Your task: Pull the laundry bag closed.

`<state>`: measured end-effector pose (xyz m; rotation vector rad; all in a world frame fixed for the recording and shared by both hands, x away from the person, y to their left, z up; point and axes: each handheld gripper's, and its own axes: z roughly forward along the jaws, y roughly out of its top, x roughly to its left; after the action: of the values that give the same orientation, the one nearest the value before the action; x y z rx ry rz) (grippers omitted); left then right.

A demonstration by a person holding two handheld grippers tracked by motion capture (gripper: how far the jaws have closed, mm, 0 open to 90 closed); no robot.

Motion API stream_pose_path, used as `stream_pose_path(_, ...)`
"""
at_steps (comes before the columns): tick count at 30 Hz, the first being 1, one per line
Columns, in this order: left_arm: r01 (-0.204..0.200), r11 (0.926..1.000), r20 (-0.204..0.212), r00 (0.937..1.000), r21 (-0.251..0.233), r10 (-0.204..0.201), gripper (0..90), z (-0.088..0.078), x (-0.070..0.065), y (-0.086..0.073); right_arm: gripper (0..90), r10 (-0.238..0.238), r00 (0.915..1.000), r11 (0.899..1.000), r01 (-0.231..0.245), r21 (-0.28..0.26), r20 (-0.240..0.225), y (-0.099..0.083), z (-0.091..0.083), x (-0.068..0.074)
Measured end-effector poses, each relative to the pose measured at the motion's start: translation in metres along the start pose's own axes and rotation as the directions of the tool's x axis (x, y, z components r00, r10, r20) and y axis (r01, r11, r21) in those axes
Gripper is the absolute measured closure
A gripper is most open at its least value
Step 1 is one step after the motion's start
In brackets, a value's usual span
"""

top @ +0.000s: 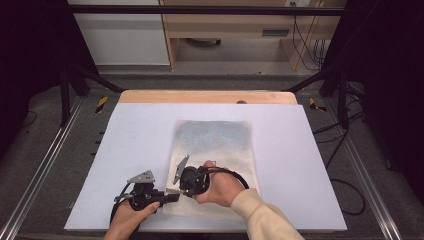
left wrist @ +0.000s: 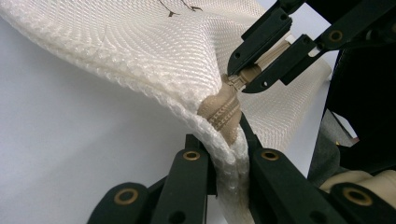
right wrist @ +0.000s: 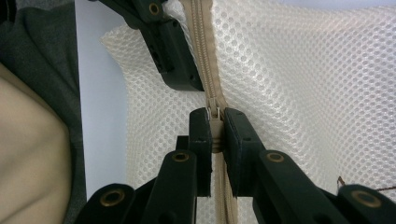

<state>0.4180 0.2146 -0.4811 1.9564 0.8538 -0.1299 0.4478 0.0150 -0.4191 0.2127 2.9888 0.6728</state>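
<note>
At the near edge of the table (top: 125,125), two hands come in from below, each with a gripper. The left gripper (top: 170,196) lies low at the near left corner of the mesh bag (top: 215,145), jaws pointing right. Seen along its own jaws, the left gripper (left wrist: 227,144) is pinched tight on the bag's corner (left wrist: 224,154), where the thick woven edge and the tan zipper end (left wrist: 223,109) fold together and lift off the white surface. Just beside it, touching distance to the right, the right gripper (top: 181,190) points left toward it. From its own camera, the right gripper (right wrist: 216,135) is clamped on the zipper pull (right wrist: 215,122), with the tan zipper (right wrist: 203,42) running away between the two mesh panels. Farther off, the bag lies flat across the table's middle, its far half bluish.
</note>
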Motion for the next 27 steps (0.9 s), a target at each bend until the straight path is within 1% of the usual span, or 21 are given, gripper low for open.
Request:
stream_pose_path(4, -0.001, 1.0000, 0.000, 1.0000, 0.002, 0.001, 86.1, 0.000, 0.000, 0.000, 82.3, 0.011, 0.9999, 1.000, -0.011, -0.002, -0.001, -0.004, 0.001, -0.001)
stream_pose_path(6, -0.001, 1.0000, -0.001, 1.0000, 0.004, 0.001, 86.2, 0.001, 0.000, 0.000, 82.3, 0.016, 0.9999, 1.000, -0.016, -0.010, -0.006, -0.006, 0.001, -0.002)
stream_pose_path(12, -0.004, 1.0000, -0.004, 1.0000, 0.009, 0.004, 86.1, 0.001, 0.000, -0.001, 82.2, 0.029, 0.9996, 0.999, -0.029, -0.029, 0.000, -0.010, 0.002, 0.000)
stream_pose_path(24, -0.007, 0.9999, -0.008, 0.9999, 0.008, 0.008, 86.1, 0.001, -0.001, -0.001, 82.2, 0.029, 0.9995, 0.998, -0.029, -0.048, 0.007, -0.014, 0.002, 0.001)
stream_pose_path(27, -0.008, 0.9999, -0.010, 0.9999, 0.010, 0.009, 86.1, 0.001, -0.001, -0.001, 82.3, 0.032, 0.9995, 0.998, -0.032, -0.051, 0.002, -0.016, 0.003, 0.000)
